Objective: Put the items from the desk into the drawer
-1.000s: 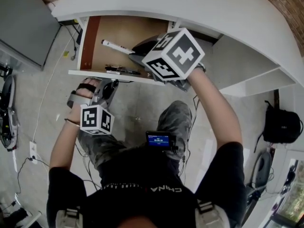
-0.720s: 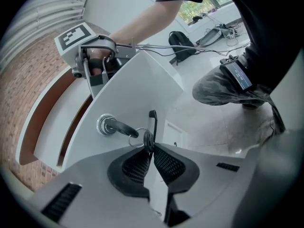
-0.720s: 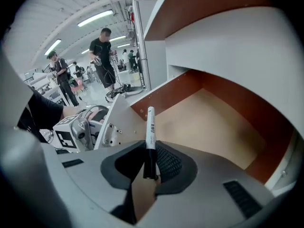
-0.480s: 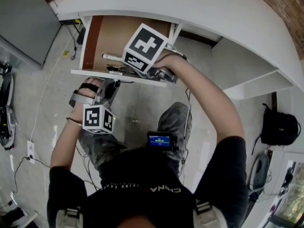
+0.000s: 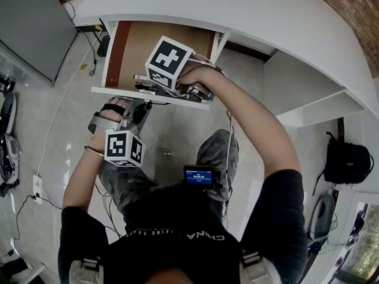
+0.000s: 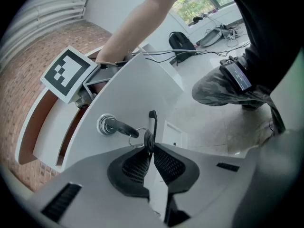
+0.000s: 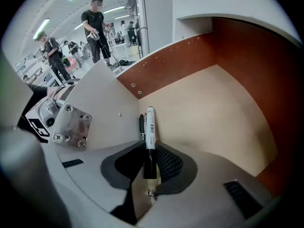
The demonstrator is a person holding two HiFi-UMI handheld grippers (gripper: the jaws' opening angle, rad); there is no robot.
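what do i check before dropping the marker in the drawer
1. Drawer open: ok.
2. Marker pinched in right gripper: ok.
3. Marker over the drawer floor, inside the walls: ok.
4. Marker tip touching the floor: cannot tell.
5. Pen beside the marker clear of it: cannot tell.
6. Left gripper shut on the key at the drawer front: ok.

Black tee, camouflage trousers, two grey grippers

Short-sleeved black T-shirt (image 5: 172,232) with white lettering, camouflage trousers (image 5: 127,179), pale shoulder straps (image 5: 83,269), and a small blue-lit screen (image 5: 199,175). The left gripper (image 6: 151,144) and right gripper (image 7: 151,151) are grey with black ribbed pads (image 6: 168,164), each topped by a cube (image 5: 123,148) of black-and-white square markers.
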